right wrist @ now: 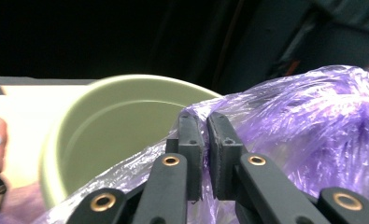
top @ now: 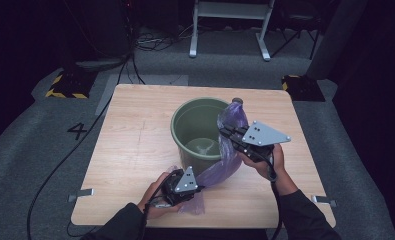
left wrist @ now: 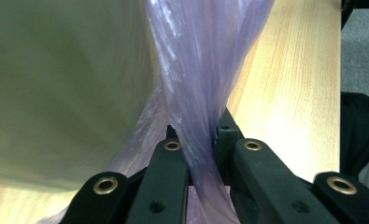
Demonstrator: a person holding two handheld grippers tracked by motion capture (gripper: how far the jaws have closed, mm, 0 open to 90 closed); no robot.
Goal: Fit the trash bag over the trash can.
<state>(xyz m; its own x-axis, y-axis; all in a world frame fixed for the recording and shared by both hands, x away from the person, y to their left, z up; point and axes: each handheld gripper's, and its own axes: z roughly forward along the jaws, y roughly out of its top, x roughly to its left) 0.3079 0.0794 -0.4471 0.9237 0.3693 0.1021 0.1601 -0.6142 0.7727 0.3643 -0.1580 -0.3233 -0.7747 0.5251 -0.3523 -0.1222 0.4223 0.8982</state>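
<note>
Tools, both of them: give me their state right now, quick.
Left tool: shut on the purple plastic bag, near the table.
Right tool: shut on the purple plastic bag at the green bucket rim.

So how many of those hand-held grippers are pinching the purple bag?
2. The left hand-held gripper clamps the purple bag near the table's front edge; the right hand-held gripper clamps it at the green bucket rim.

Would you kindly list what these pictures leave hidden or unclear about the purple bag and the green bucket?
- Bag opening: high view, crumpled folds and the right tool hide it.
- Bag's lower end: high view, under the left tool.
- Bucket: left gripper view, blurred, cut off by the frame edges.
- Bucket's floor: right gripper view, hidden behind its near wall.
- Pale patch inside the bucket: high view, too small to identify.
</note>
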